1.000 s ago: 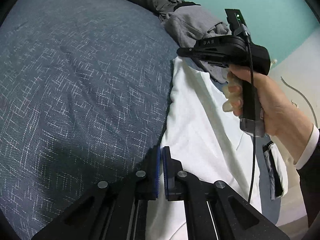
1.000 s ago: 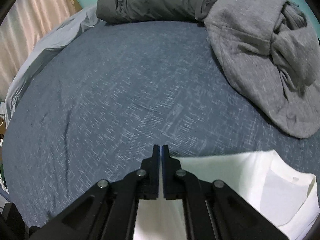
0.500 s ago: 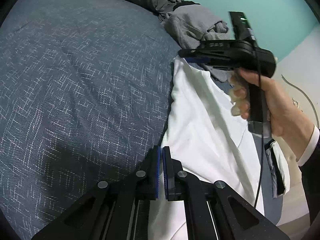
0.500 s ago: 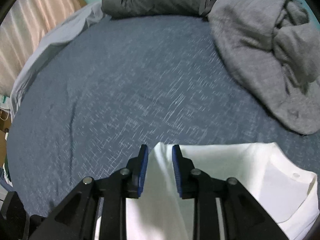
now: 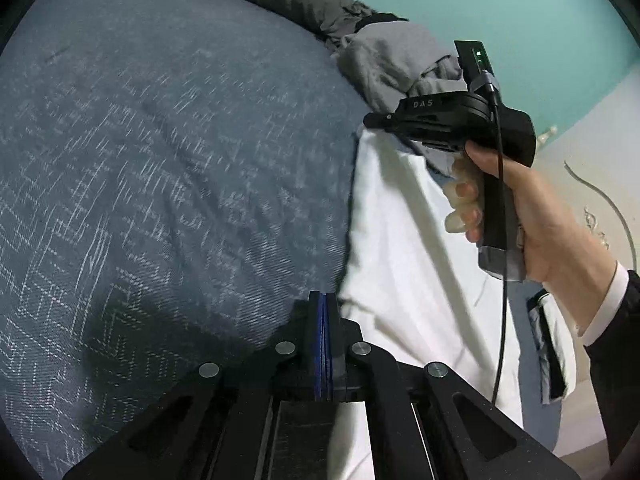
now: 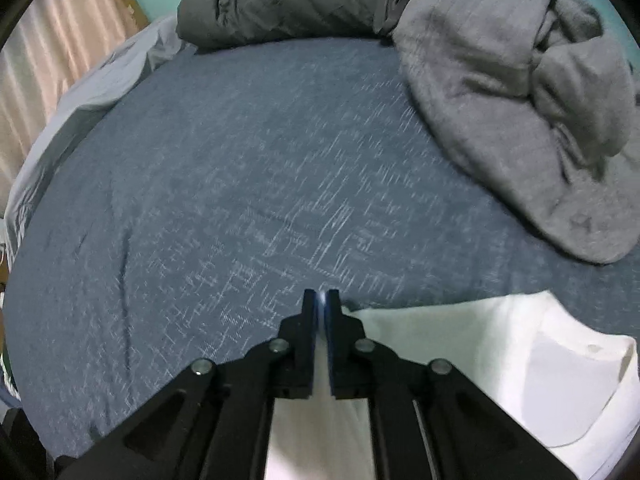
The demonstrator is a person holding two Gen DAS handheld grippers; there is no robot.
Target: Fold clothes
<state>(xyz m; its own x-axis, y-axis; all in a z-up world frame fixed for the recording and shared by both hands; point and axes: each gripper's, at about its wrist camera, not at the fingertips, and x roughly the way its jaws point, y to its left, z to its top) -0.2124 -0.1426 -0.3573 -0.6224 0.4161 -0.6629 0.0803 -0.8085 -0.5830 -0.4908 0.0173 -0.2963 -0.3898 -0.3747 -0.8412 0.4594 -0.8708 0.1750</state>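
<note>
A white shirt [image 5: 400,240] lies along the right side of a bed with a blue patterned cover [image 5: 160,160]. My left gripper [image 5: 322,308] is shut at the shirt's near left edge, and the cloth runs in under its tips. In the left wrist view my right gripper [image 5: 371,122], held by a hand [image 5: 552,220], pinches the shirt's far corner. In the right wrist view the right gripper [image 6: 321,300] is shut on the white shirt [image 6: 480,360], with a sliver of cloth between its pads. The collar opening shows at the lower right.
A crumpled grey sweatshirt [image 6: 520,100] and a dark grey jacket [image 6: 300,0] lie at the far end of the blue cover [image 6: 240,160]. A pale curtain [image 6: 32,60] hangs to the left. A teal wall stands behind. The bed's edge runs just right of the shirt.
The right gripper opened half a second ago with the shirt's edge between its fingers and has closed on it again. The left gripper stayed shut; both views shifted slightly.
</note>
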